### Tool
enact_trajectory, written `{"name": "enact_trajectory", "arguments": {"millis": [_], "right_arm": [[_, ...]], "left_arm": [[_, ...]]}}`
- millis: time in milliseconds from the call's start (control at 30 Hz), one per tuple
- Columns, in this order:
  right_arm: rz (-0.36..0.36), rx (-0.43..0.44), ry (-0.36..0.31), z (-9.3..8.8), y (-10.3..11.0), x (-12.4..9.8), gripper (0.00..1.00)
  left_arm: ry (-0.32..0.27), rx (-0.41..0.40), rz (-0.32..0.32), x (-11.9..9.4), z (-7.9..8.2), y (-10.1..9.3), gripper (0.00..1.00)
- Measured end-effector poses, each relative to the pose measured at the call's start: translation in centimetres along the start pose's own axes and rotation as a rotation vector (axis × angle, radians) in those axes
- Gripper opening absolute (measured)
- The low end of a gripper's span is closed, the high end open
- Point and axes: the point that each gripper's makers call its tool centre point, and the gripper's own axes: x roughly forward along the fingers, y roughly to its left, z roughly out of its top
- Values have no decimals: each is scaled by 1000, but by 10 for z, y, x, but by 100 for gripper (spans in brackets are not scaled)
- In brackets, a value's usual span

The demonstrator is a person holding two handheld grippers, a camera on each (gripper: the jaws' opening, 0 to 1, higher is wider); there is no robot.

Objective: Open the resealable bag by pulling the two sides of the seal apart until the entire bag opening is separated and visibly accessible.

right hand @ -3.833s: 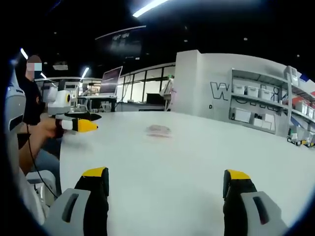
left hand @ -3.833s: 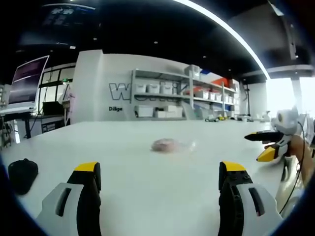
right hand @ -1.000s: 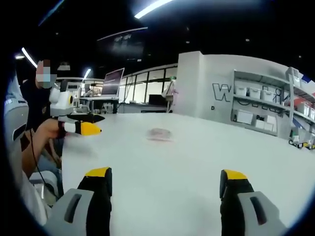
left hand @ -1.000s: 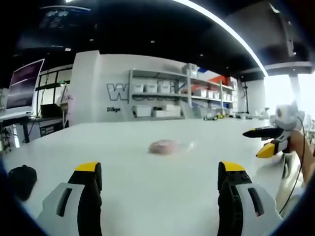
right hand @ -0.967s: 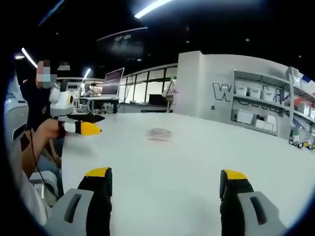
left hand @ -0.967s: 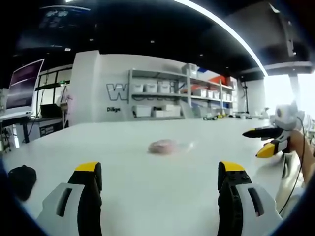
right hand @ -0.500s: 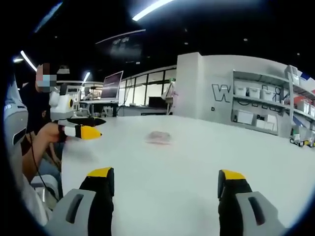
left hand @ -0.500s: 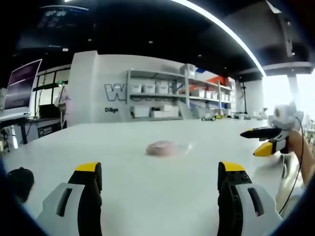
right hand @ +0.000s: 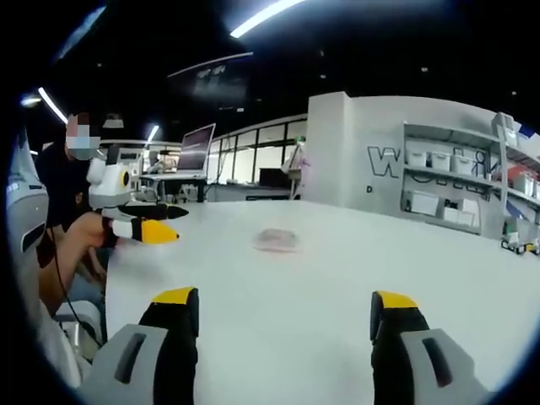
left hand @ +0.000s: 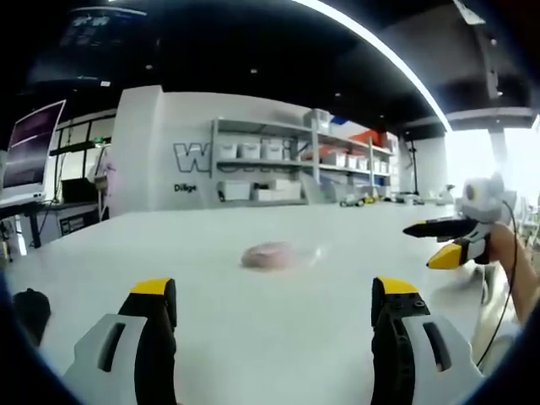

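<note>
Nothing of the task was done yet: the bag (left hand: pixel 268 255) lay untouched and, as far as could be judged, sealed on the white counter (left hand: pixel 253 312), well ahead of the left claw (left hand: pixel 268 314) and the right claw (right hand: pixel 283 325), both spread wide and empty.

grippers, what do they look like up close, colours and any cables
Each gripper has two grey jaws with black inner faces and yellow tips: the left gripper, the right gripper. Seen side-on, the right gripper carries a white round housing, with a thin dark cable hanging near the hand.
</note>
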Motion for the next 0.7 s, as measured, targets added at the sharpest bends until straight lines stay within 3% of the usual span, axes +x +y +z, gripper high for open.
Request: {"name": "enact_trajectory", "arguments": {"millis": [700], "right_arm": [[11, -1, -13, 4, -1, 7, 81]], "left_arm": [[8, 27, -2, 11, 1, -5, 95]]}}
